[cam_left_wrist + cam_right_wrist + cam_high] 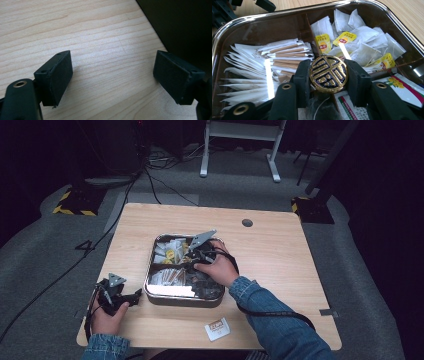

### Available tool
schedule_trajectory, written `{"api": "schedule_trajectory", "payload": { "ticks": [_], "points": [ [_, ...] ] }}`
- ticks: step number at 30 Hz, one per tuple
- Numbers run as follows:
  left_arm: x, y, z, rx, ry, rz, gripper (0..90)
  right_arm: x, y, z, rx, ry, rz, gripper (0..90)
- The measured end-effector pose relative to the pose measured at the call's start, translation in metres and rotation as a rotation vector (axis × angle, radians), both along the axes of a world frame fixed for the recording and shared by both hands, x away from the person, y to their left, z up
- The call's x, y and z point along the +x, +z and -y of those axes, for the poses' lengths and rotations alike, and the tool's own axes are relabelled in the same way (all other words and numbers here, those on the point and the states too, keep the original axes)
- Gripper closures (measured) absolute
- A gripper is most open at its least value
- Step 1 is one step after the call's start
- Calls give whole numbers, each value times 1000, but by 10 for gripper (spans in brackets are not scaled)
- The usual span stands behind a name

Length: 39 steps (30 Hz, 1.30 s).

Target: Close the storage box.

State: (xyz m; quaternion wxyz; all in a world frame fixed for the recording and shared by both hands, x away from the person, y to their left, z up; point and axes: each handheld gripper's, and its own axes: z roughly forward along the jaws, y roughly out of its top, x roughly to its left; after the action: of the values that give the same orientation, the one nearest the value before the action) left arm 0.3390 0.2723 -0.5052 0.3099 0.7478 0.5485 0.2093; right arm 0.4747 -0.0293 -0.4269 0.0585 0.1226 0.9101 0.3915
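**Gold disc pinched over the tray**

Right gripper view: right gripper (328,75) jaws clamp a round gold-and-black disc (328,74) edge-on, above the tray (257,18). High view hides the disc behind the hand, but shows the left gripper (131,297) resting on the table (280,255) just left of the tray; left gripper view: jaws wide, nothing btwn.

Tray compartments: tea bags (362,47) w/ yellow tags, paper-wrapped sticks (284,53), white sachets (239,72), printed packets (404,87).
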Motion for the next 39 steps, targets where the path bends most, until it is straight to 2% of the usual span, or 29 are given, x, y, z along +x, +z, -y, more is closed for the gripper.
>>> {"api": "schedule_trajectory", "payload": {
  "ticks": [19,29,34,39],
  "points": [
    [0,0,0,0,-1,-1,165,5,-8,-1,-16,-5,0,587],
    [0,0,0,0,0,0,165,4,-12,2,20,-17,-3,585],
    [0,0,0,0,0,0,165,2,-12,2,21,-22,5,580],
    [0,0,0,-2,-3,-2,165,2,-12,2,36,-26,-22,540]
  ]
}}
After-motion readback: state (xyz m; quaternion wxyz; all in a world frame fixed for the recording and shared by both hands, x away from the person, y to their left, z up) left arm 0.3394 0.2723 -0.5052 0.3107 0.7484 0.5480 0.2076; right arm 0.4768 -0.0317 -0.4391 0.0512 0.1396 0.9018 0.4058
